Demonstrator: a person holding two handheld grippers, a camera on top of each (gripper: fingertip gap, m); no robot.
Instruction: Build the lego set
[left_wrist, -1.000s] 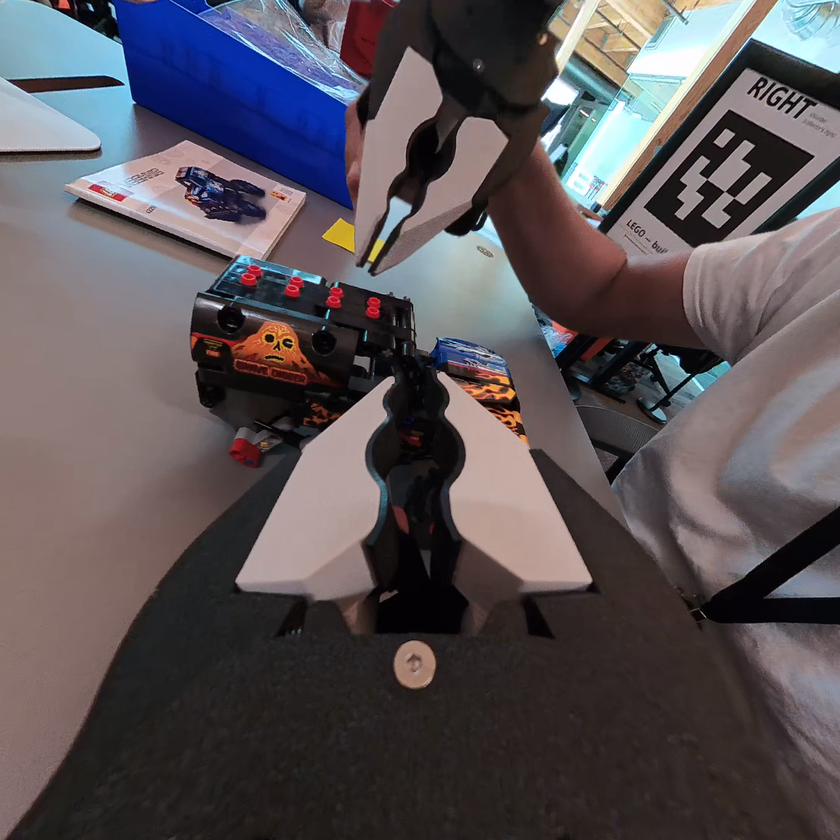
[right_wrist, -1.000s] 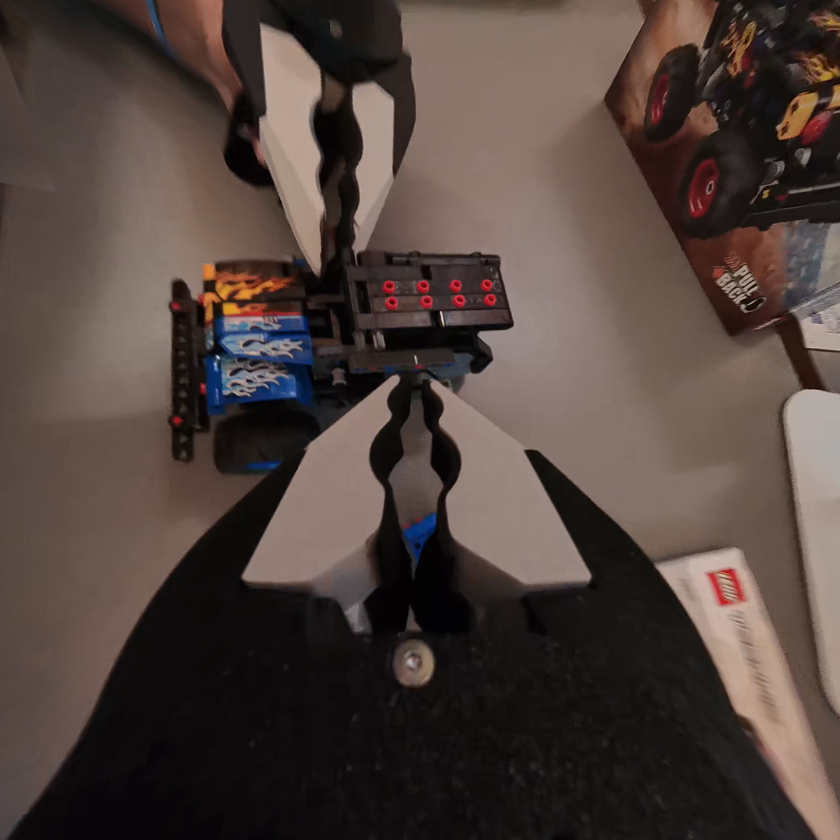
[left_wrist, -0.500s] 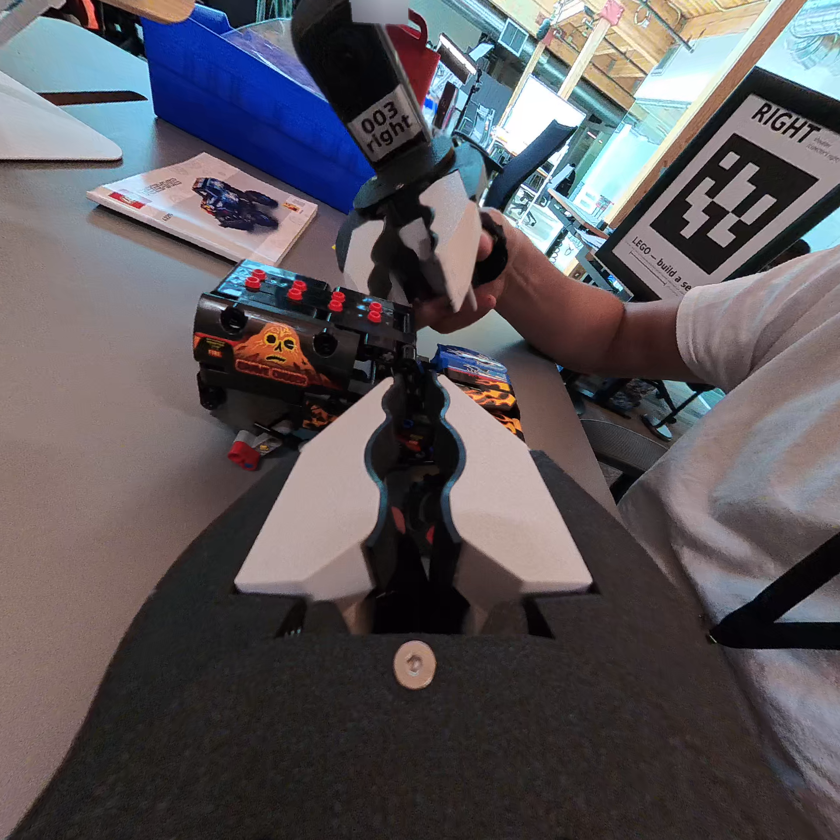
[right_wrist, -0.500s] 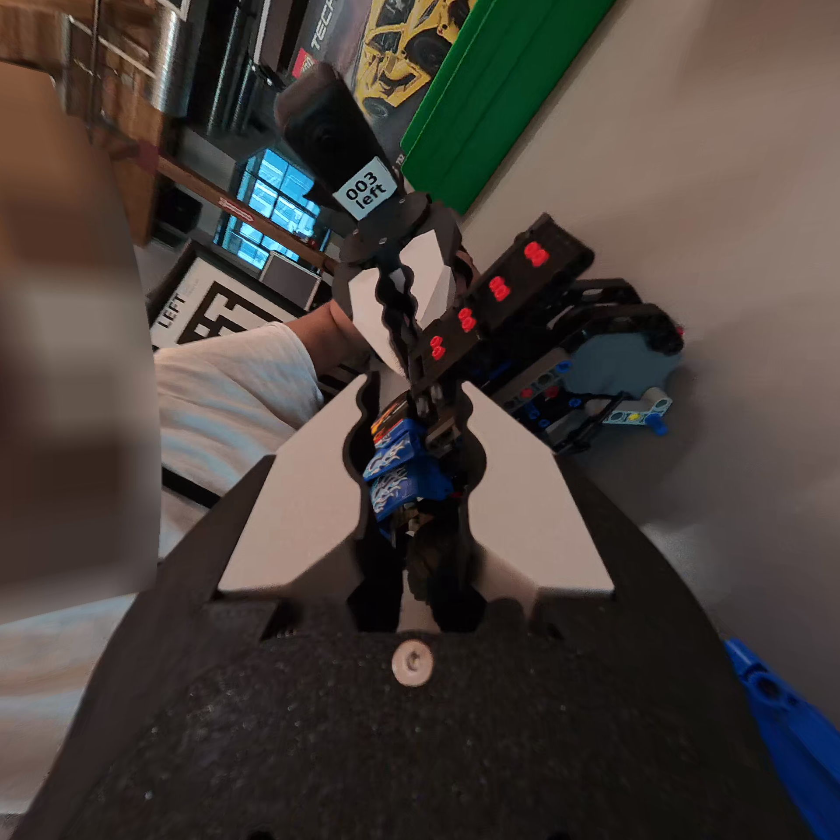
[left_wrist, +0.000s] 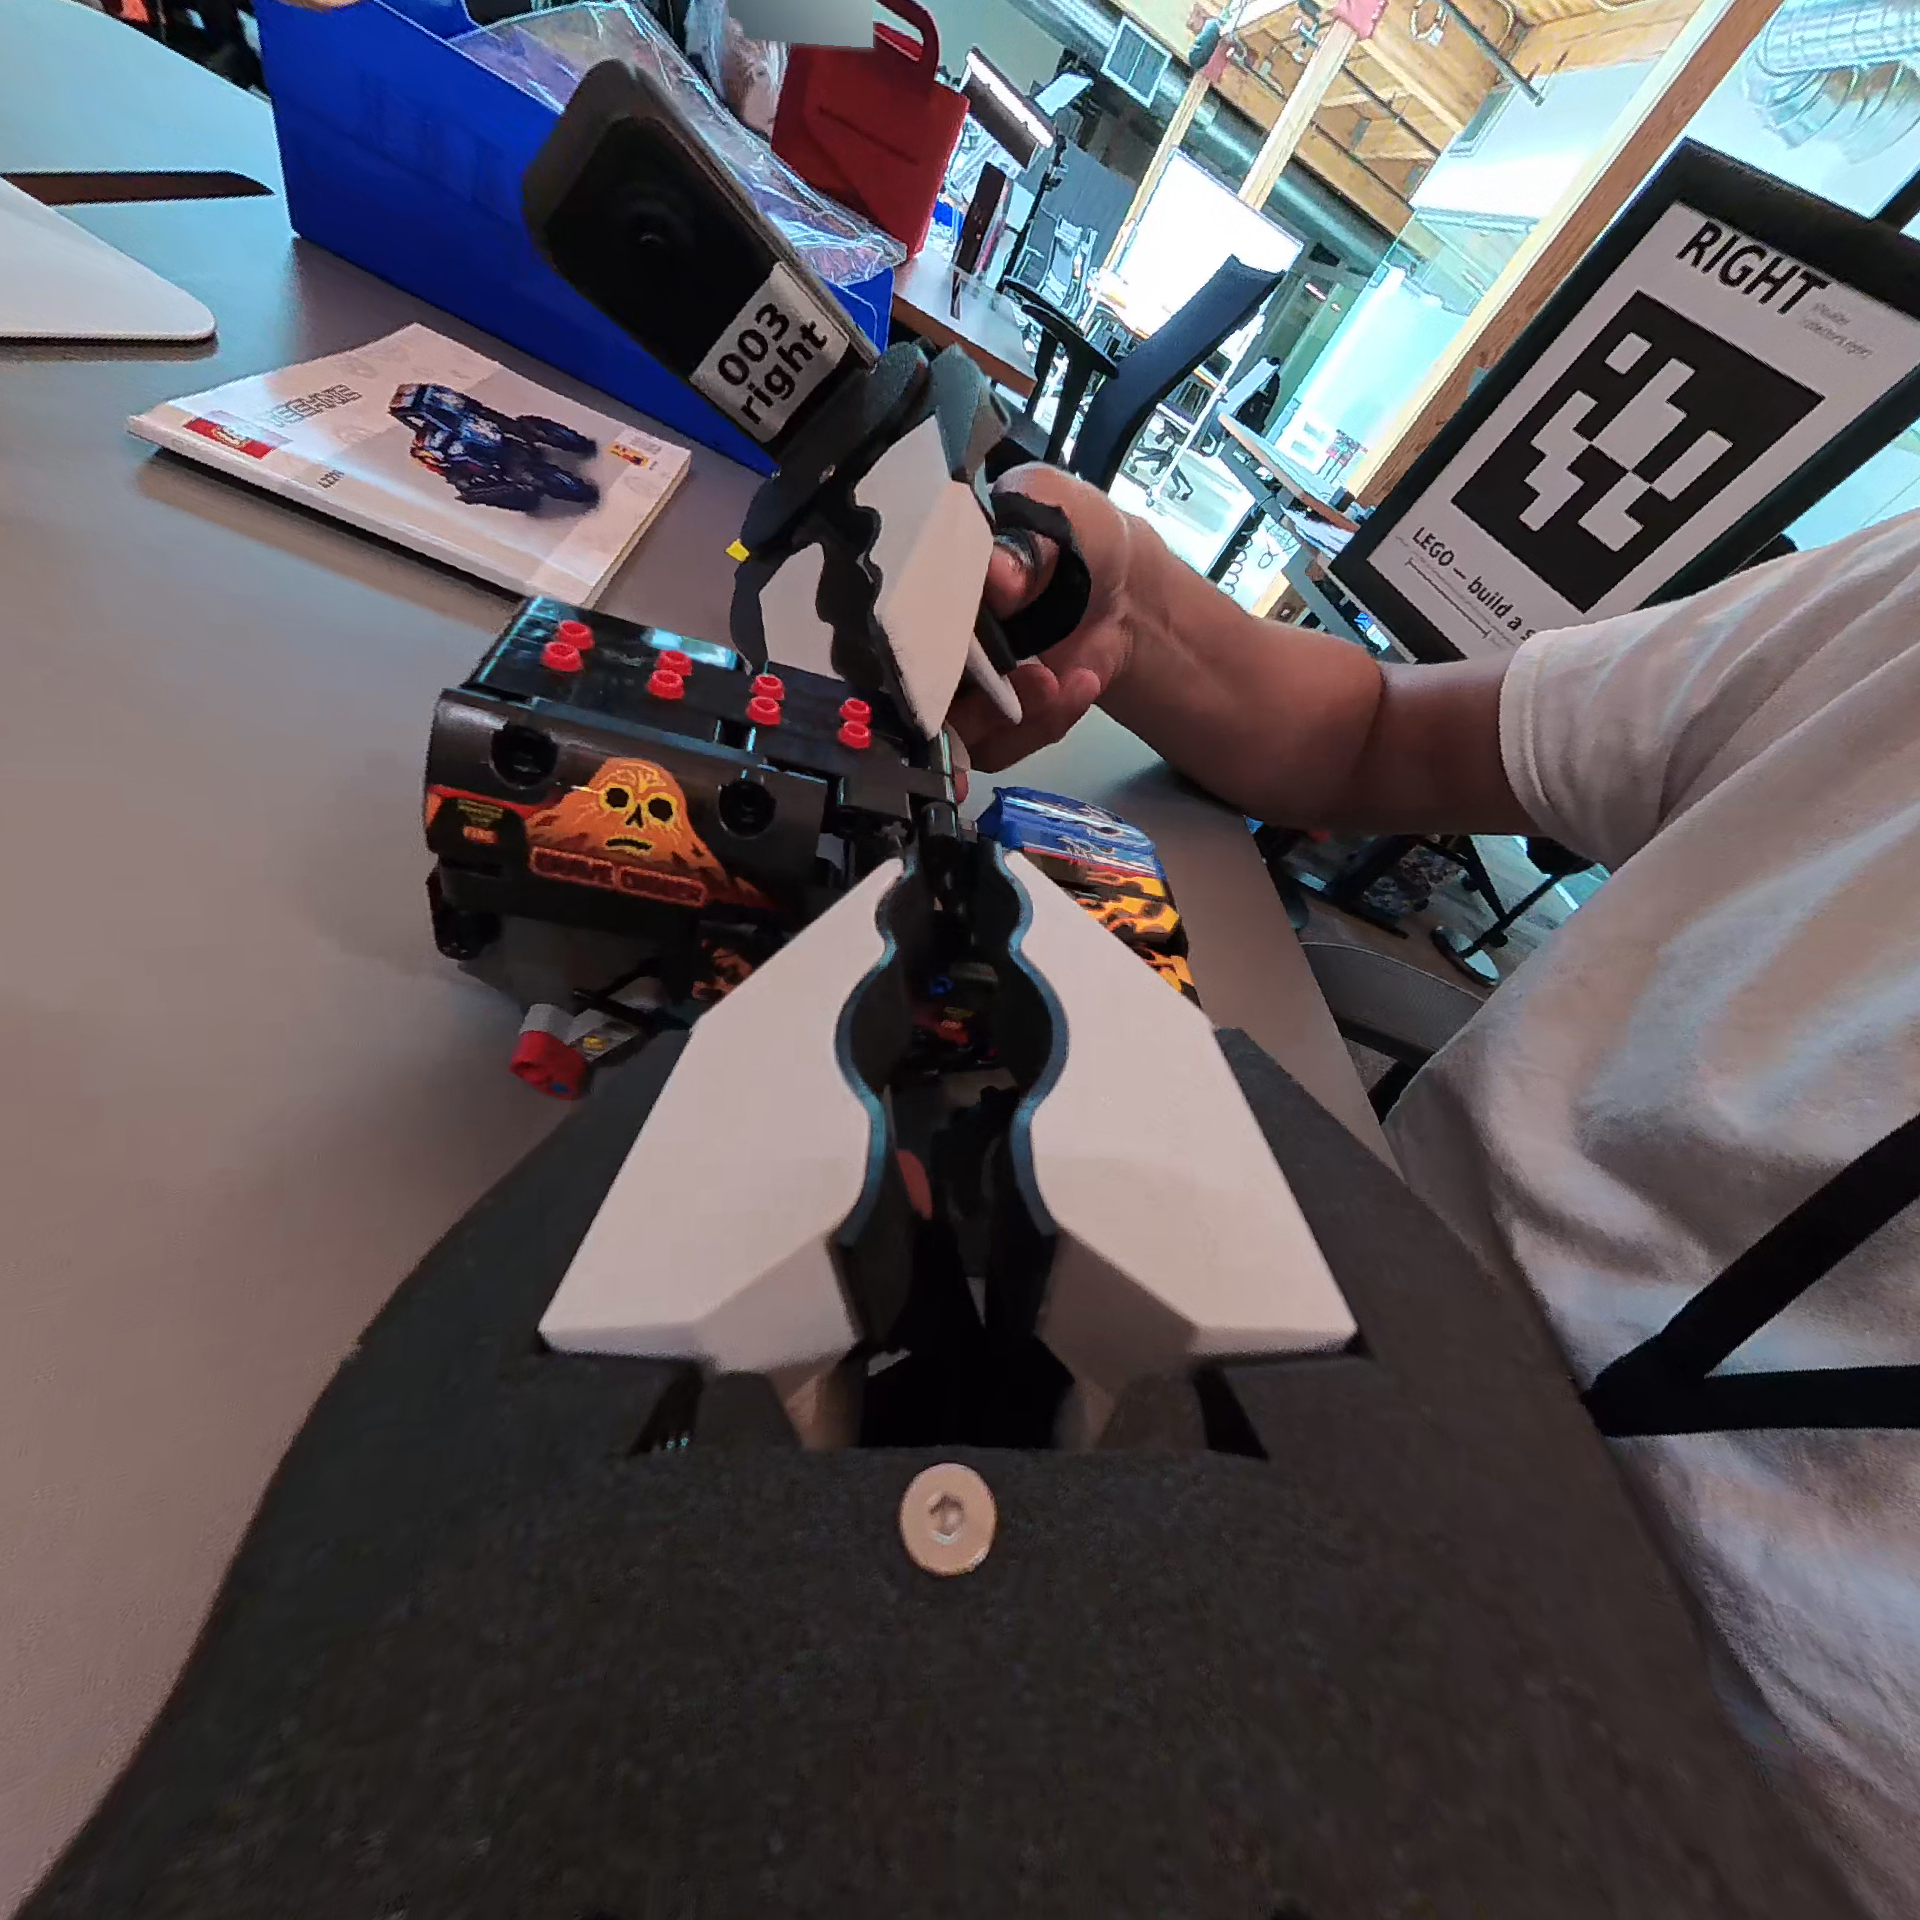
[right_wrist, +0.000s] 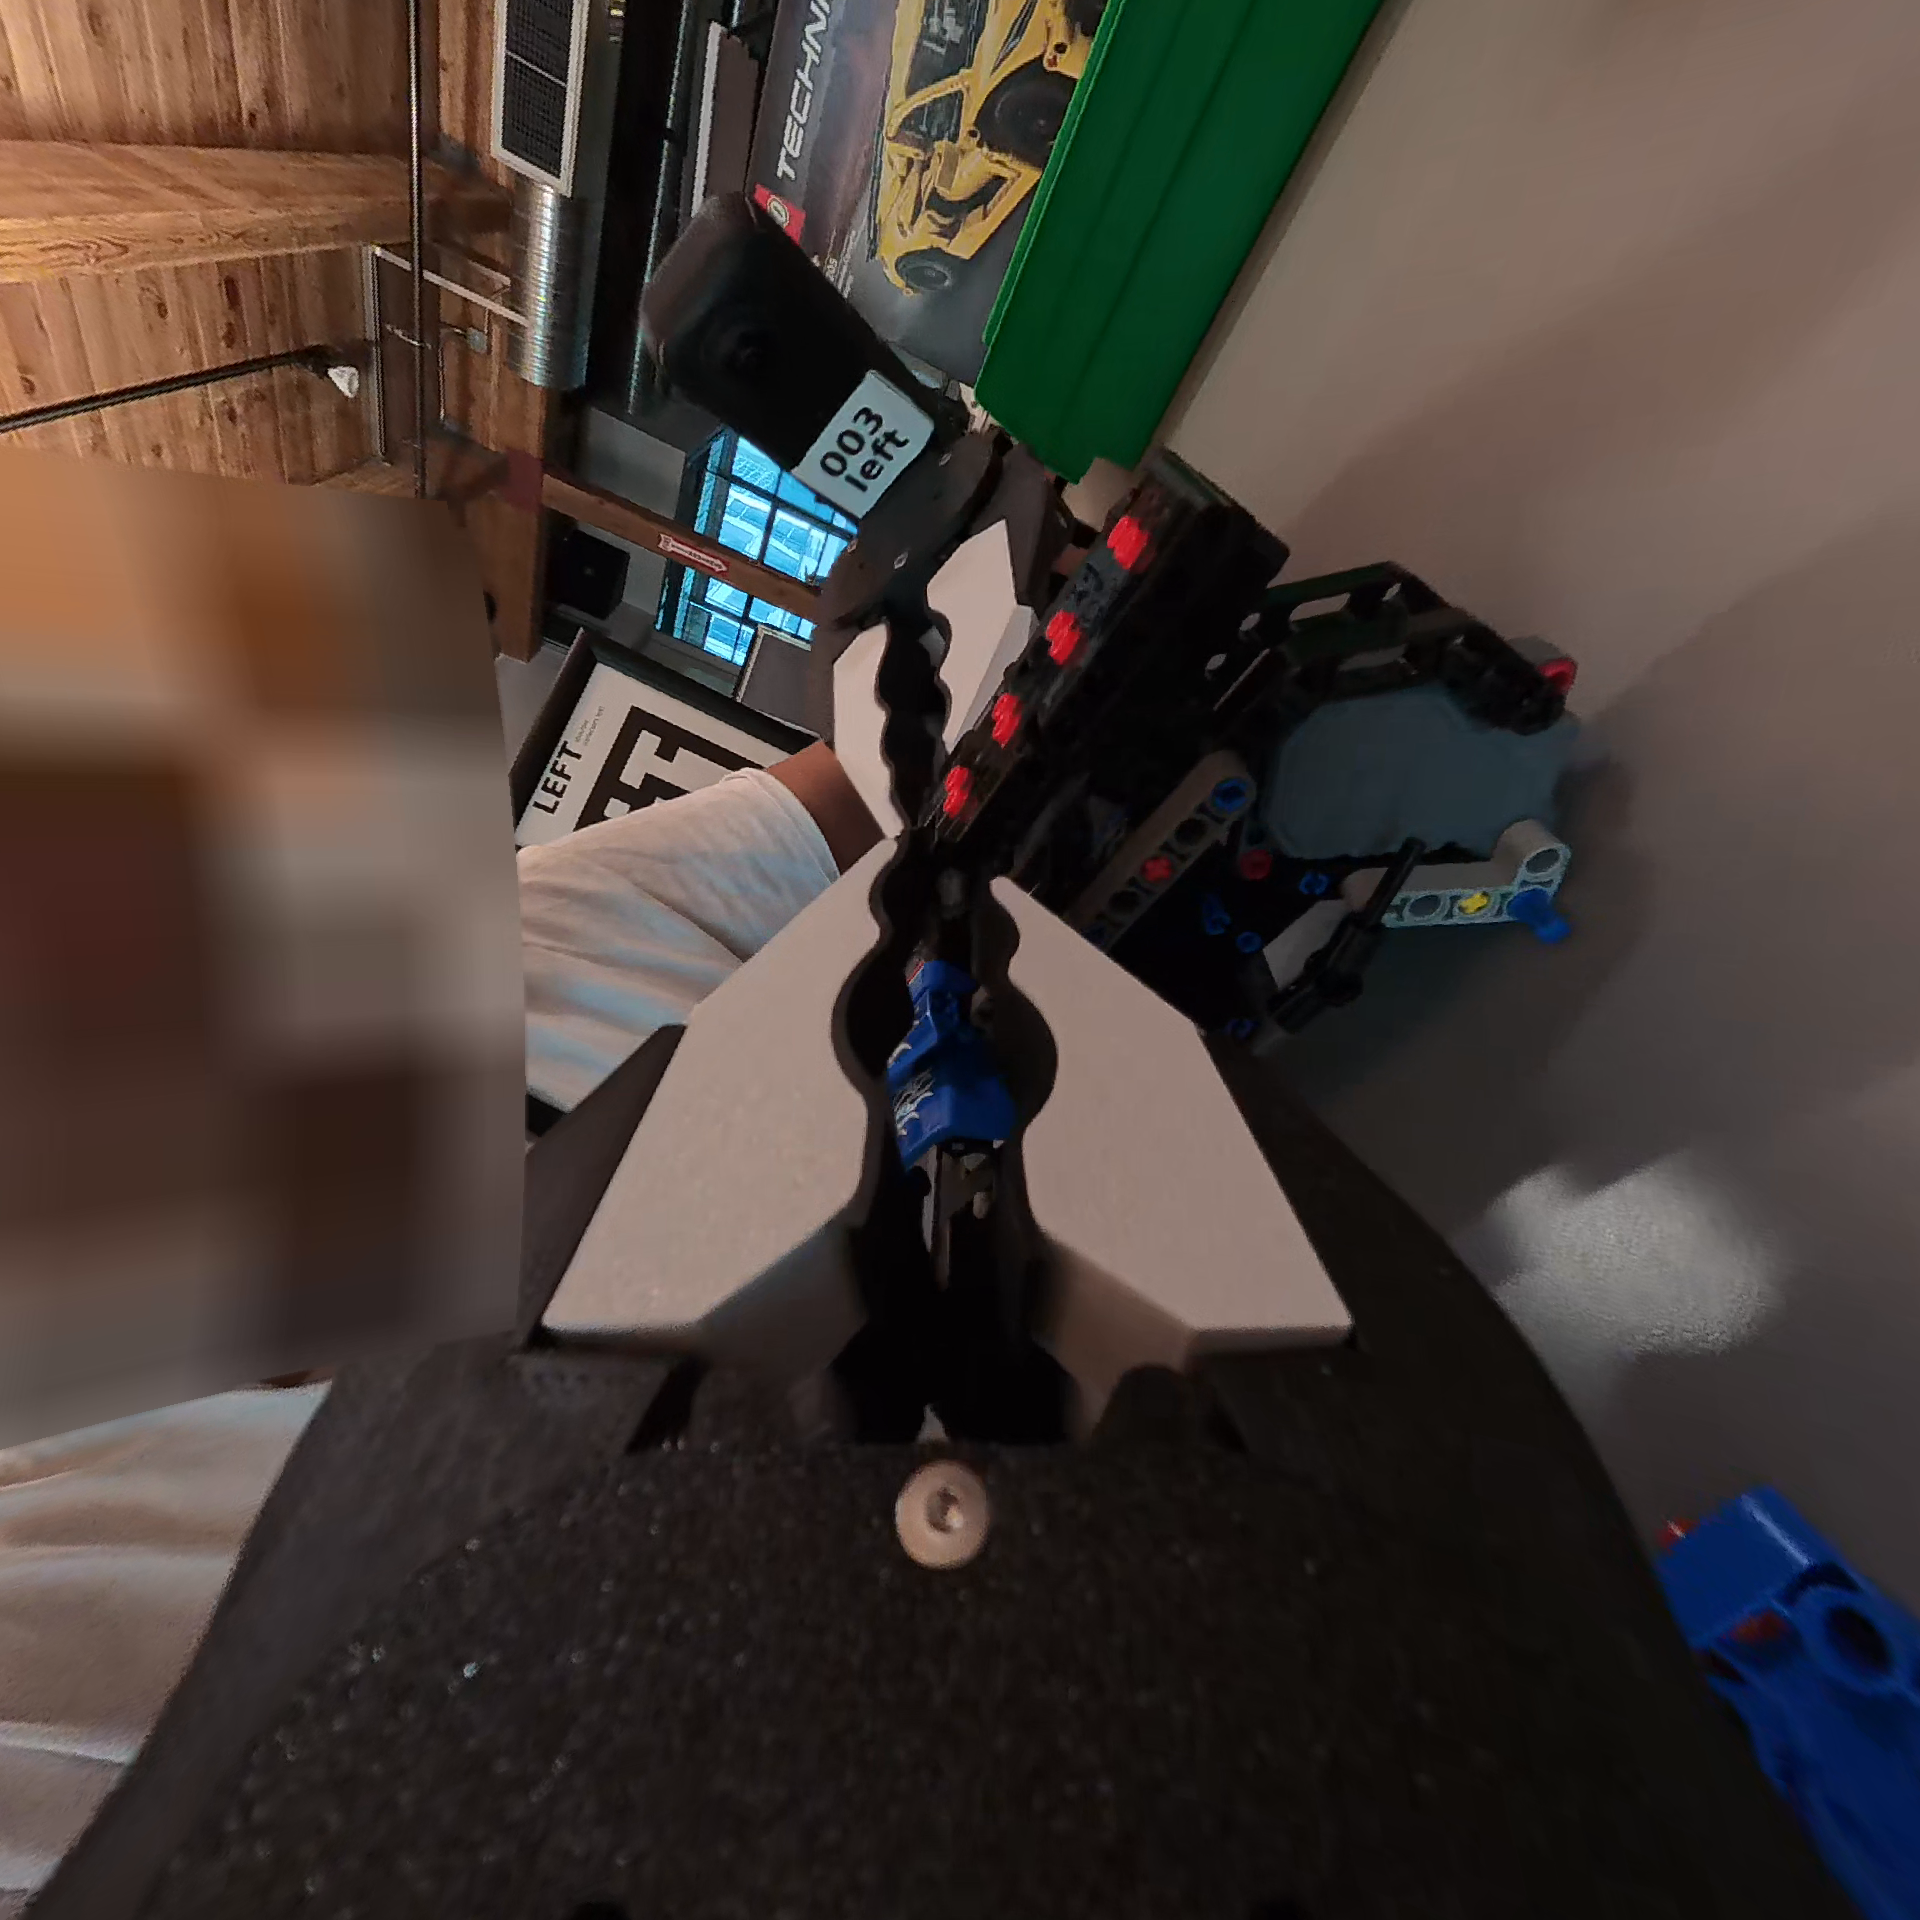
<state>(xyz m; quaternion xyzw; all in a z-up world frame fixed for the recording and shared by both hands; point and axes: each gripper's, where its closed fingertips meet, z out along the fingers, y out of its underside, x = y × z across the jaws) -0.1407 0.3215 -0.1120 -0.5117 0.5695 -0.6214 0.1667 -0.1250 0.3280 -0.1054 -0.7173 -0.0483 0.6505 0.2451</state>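
Note:
A black brick-built toy truck (left_wrist: 623, 821) with red studs, an orange skull panel and blue flame panels stands on the grey table (left_wrist: 208, 935). My left gripper (left_wrist: 951, 868) is shut on a black part at the truck's near top edge. My right gripper (right_wrist: 943, 878) is rolled onto its side and shut on the same edge of the truck (right_wrist: 1143, 665), with the blue flame panels (right_wrist: 945, 1091) showing between its fingers. The two grippers' tips meet almost nose to nose. A small red and white piece (left_wrist: 551, 1060) lies by the truck's lower side.
An instruction booklet (left_wrist: 416, 457) and a blue bin (left_wrist: 416, 177) lie beyond the truck. A framed black-and-white marker sign (left_wrist: 1621, 436) stands at the right. A person's arm (left_wrist: 1247, 686) reaches in. A green bin (right_wrist: 1143, 239) and a loose blue piece (right_wrist: 1818, 1662) show in the right wrist view. The grippers are tip to tip, or close to it.
My right gripper has come down from above the truck, rolled onto its side and closed on the truck's top edge beside the left gripper. My left gripper has kept its hold and place.

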